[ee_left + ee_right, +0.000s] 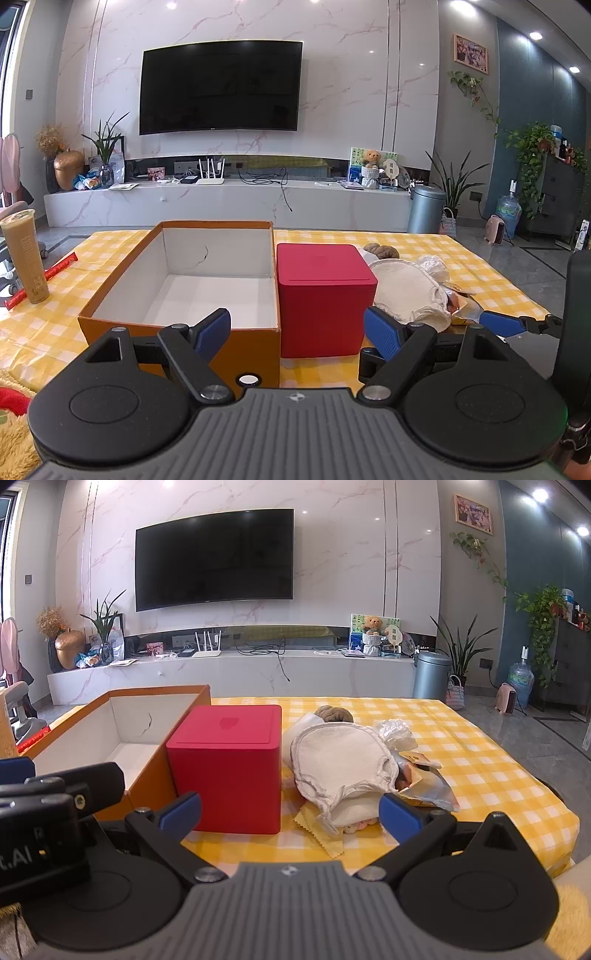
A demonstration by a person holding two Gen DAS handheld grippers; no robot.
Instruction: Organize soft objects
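Observation:
A pile of soft things lies on the yellow checked table: a white cloth mitt (341, 760) on top, a brown plush (334, 713) behind it, crinkled plastic (397, 733), a foil packet (428, 782) and a thin yellow cloth (321, 834) underneath. The pile also shows in the left wrist view (406, 291). An empty orange cardboard box (192, 280) stands left of a closed red cube box (321, 295). My left gripper (297, 332) is open and empty, in front of both boxes. My right gripper (291, 814) is open and empty, just before the red box (229, 764) and the pile.
A tall drink cup (26, 254) and a red stick (40, 277) stand at the table's left. Yellow fluffy fabric (14, 435) lies at the near left edge. The other gripper's blue finger (498, 321) reaches in beside the pile. A TV wall and floor lie beyond.

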